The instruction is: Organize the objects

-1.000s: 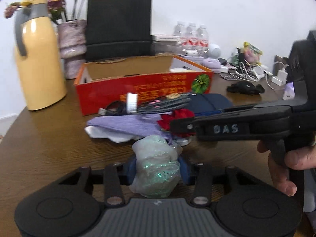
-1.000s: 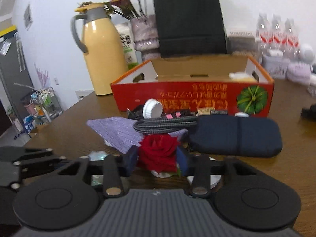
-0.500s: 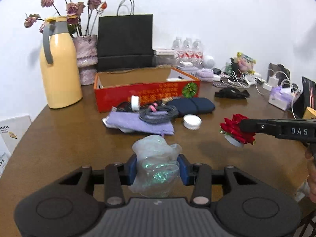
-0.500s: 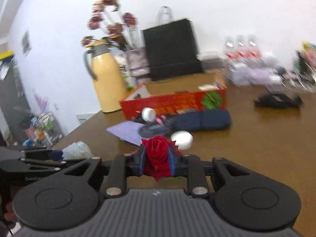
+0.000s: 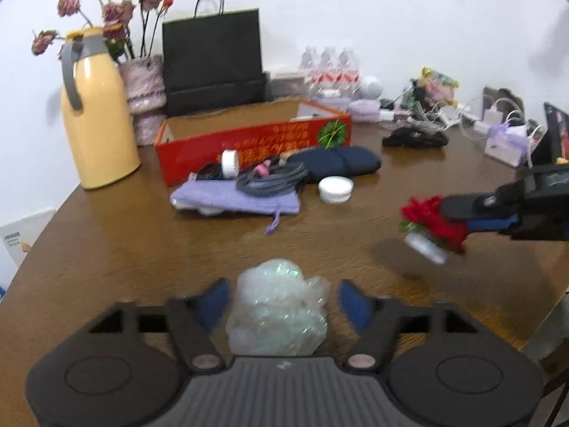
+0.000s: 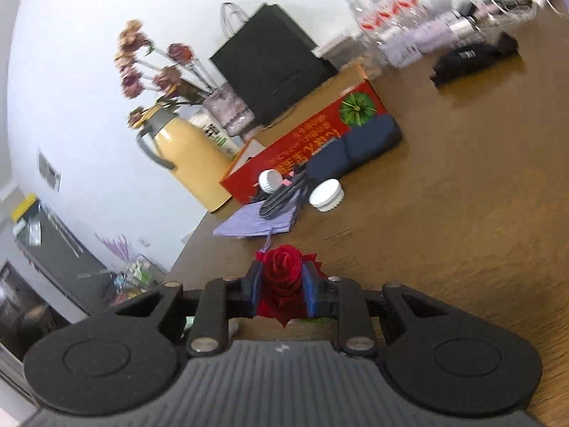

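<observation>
— Between our left gripper's (image 5: 281, 300) blue pads (image 5: 213, 300) sits the crumpled clear bag (image 5: 279, 306), on the wooden table (image 5: 142, 249); the jaws are opening and neither pad touches it.

— And our right gripper (image 6: 282, 286)?

— Clenched on the red rose (image 6: 283, 275), both pads pressed into the petals. From the left wrist view we see it off to the right of the bag, held above the table with its small white base (image 5: 425, 245) tilted downward.

— What lies ahead of us?

— Beyond the bag, bare tabletop, then a lilac pouch (image 5: 234, 199) with a coil of grey cable (image 5: 272, 179) on top. Just right of that, a white jar lid (image 5: 336, 189), and behind it a folded navy cloth (image 5: 338, 163). A white cap (image 5: 229, 163) stands on edge by the cable.

— Containers?

— Behind that cluster, a red cardboard box (image 5: 256, 142), open on top; we see something white in its far right corner, too small to name. To its left, a yellow jug (image 5: 96, 117) and a vase of dried flowers (image 5: 145, 99). A black paper bag (image 5: 213, 60) stands behind the box; we cannot see inside. Water bottles (image 5: 329, 67) and tangled cables (image 5: 462, 121) crowd the far right.
</observation>
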`<state>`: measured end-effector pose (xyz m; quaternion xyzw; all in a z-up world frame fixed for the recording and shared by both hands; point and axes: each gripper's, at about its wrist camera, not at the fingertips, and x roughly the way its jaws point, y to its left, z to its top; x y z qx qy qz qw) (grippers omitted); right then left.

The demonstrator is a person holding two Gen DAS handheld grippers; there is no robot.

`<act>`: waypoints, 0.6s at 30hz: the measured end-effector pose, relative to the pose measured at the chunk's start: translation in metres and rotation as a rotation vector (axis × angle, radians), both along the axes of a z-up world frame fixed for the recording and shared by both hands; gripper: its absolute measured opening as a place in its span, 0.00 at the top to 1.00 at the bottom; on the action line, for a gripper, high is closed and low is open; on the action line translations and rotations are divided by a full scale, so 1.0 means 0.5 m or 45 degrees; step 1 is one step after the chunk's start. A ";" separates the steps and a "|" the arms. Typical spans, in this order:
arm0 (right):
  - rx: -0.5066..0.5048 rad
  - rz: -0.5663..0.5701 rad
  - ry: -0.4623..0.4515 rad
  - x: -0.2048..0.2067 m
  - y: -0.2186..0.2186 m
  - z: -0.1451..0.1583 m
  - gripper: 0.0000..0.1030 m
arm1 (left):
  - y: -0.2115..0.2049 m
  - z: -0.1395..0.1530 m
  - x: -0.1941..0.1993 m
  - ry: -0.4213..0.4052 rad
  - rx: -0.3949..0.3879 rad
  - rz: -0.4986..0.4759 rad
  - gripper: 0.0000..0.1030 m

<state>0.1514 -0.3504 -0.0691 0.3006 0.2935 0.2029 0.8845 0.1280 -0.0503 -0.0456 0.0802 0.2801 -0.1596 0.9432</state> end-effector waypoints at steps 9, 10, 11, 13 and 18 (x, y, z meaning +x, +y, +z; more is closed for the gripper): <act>-0.031 0.107 -0.026 0.034 0.053 0.044 0.76 | -0.095 0.008 0.011 -0.108 0.080 -0.383 0.27; -0.061 0.115 -0.019 0.041 0.063 0.048 0.76 | -0.105 -0.001 0.023 -0.095 0.104 -0.378 0.29; -0.081 0.124 -0.015 0.046 0.072 0.050 0.76 | -0.112 -0.009 0.037 -0.079 0.117 -0.368 0.33; -0.108 0.155 -0.013 0.054 0.088 0.054 0.76 | -0.120 -0.022 0.055 -0.038 0.102 -0.375 0.41; -0.175 0.151 -0.021 0.072 0.112 0.053 0.78 | -0.102 -0.042 0.094 0.022 0.041 -0.356 0.63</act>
